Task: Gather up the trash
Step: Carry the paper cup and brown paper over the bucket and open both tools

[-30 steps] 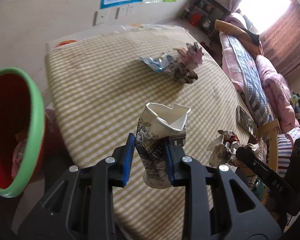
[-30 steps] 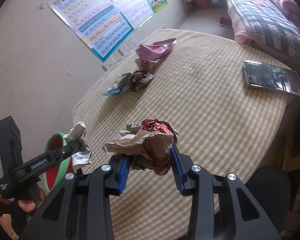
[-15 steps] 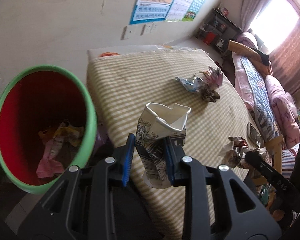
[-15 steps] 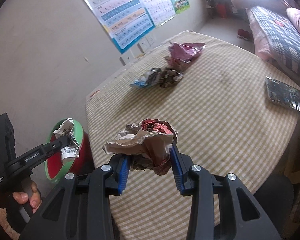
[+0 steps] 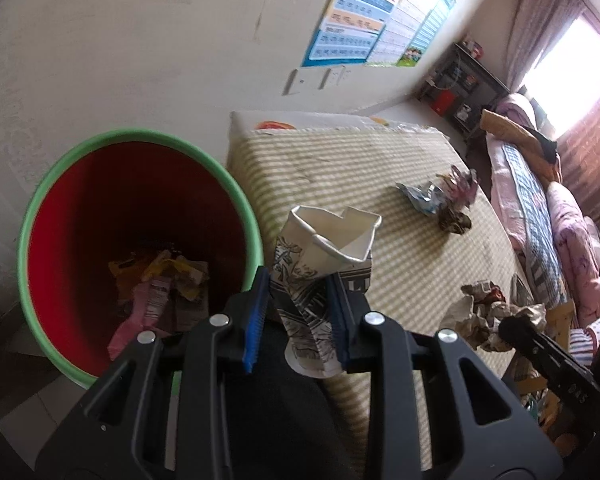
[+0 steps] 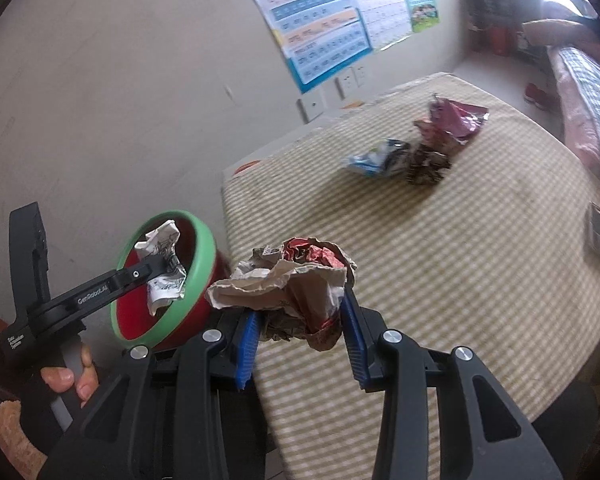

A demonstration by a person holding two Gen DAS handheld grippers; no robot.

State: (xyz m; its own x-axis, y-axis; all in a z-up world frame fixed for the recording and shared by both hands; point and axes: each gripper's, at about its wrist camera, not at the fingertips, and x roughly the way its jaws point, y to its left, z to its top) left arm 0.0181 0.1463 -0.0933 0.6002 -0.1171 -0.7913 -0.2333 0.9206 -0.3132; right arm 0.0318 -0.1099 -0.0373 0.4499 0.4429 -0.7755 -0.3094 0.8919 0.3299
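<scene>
Left wrist view first: left tongs point(image 5: 296, 312) clamped partway on a crushed paper cup point(image 5: 324, 268), pinched low on its printed side. Sitting over the gap between the red bin with the green rim point(image 5: 244, 208) and the bench point(image 5: 340, 168), not clearly over the opening yet. Letting go now could well bounce the cup off the rim or drop it on the floor. Flattened cup, thin grip, so could also slip out sideways on a wrist roll. More wrappers point(image 5: 440, 200) left further back on the bench.

Right wrist view: right tongs point(image 6: 300, 340) squeezed partway on a crumpled paper wad point(image 6: 296, 280), bulging out above the pads, so loose bits might shed. Wad above the bench edge, bin point(image 6: 204, 248) off to the left. Left tongs point(image 6: 168, 268) with the cup already crowding the rim there, so bringing both in together risks a clash or knocking the bin. Probably safer one at a time.
</scene>
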